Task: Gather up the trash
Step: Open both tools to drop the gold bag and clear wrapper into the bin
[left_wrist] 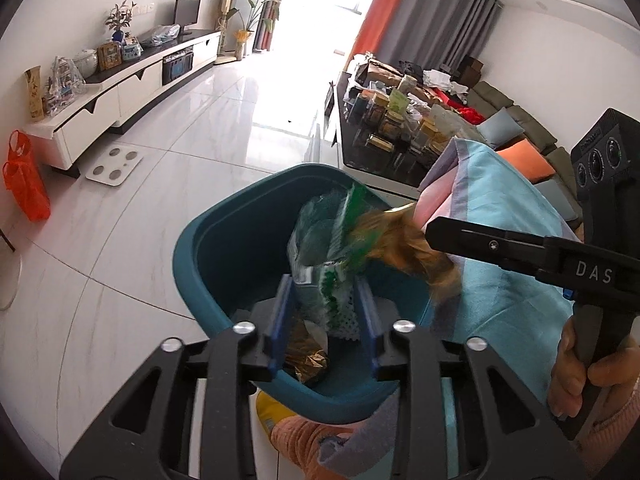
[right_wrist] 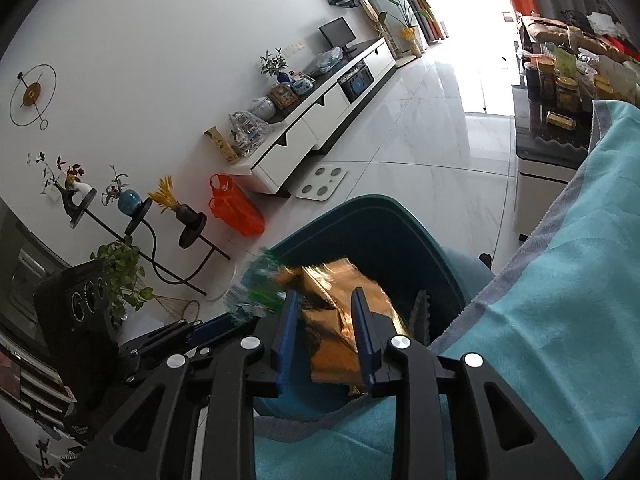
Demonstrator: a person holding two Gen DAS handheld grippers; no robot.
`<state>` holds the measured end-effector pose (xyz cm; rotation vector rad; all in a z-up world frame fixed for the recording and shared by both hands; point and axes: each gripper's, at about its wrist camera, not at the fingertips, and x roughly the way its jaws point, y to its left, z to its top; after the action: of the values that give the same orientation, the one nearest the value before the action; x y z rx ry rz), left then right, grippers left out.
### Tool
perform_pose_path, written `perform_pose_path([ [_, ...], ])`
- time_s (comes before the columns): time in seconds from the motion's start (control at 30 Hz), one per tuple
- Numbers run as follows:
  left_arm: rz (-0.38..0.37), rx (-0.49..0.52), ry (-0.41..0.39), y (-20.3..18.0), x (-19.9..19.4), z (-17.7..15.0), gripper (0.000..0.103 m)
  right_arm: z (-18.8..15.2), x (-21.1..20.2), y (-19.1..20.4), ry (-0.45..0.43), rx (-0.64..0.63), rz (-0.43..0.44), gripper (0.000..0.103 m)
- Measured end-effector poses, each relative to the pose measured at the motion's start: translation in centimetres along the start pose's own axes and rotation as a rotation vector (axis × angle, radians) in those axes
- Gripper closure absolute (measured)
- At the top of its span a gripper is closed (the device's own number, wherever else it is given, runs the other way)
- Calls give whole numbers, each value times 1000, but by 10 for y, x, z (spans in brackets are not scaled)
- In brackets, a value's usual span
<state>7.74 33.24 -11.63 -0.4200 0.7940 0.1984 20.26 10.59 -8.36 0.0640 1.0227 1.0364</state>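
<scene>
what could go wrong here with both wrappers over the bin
1. The gold wrapper hangs by the teal bin's rim beside the blue towel; it might land on the towel.
2. The green wrapper and gold one overlap, so one may snag the other between the left gripper and right gripper.

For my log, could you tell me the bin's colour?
The bin is dark teal, clearest in the left wrist view.
</scene>
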Motion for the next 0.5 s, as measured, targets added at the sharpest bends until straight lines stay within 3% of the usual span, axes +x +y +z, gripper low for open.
perform_pose_path([
  [0.27,-4,-14,-3,-3,6,0,63,-3,-8,-3,-24,11,-2,74],
  [0.5,-17,22,-61,-13,-13,-4,56,-10,-34,-10,-56,10,10,74],
])
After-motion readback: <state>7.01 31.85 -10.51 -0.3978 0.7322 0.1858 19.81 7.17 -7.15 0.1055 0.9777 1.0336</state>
